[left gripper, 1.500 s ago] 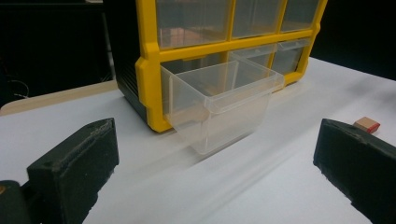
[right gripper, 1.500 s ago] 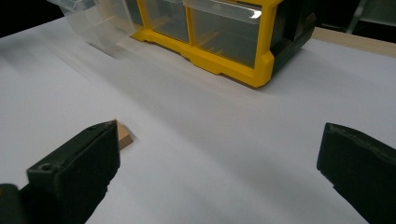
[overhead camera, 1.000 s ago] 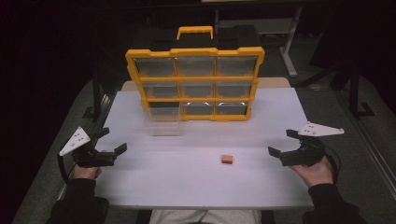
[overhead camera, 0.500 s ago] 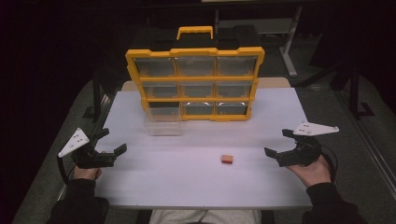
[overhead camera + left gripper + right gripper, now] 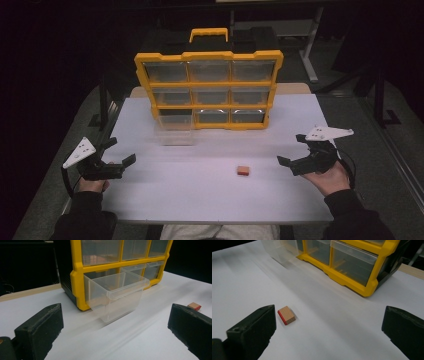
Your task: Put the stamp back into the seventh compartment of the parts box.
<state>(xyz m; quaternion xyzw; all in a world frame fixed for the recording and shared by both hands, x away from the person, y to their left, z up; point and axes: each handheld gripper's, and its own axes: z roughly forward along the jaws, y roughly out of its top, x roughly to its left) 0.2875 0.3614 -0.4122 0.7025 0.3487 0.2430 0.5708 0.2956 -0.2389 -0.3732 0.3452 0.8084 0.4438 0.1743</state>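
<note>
A yellow organiser cabinet (image 5: 207,90) with clear drawers stands at the back of the white table (image 5: 200,195). Its bottom-left clear drawer (image 5: 173,131) is pulled out and looks empty in the left gripper view (image 5: 117,293). A small wooden block (image 5: 243,171) with one red side lies flat right of centre, also seen in the right gripper view (image 5: 286,315). My left gripper (image 5: 121,151) is open near the table's left edge, facing the drawer from a distance. My right gripper (image 5: 291,149) is open, a short way right of the block, holding nothing.
The cabinet's other drawers are closed, and a yellow carry handle (image 5: 208,33) tops it. A wooden strip (image 5: 292,89) runs behind the table at its back right. Dark floor and a metal stand leg (image 5: 312,50) lie behind.
My right gripper has moved a little left, nearer the block. The left gripper, the drawer and the block have stayed put.
</note>
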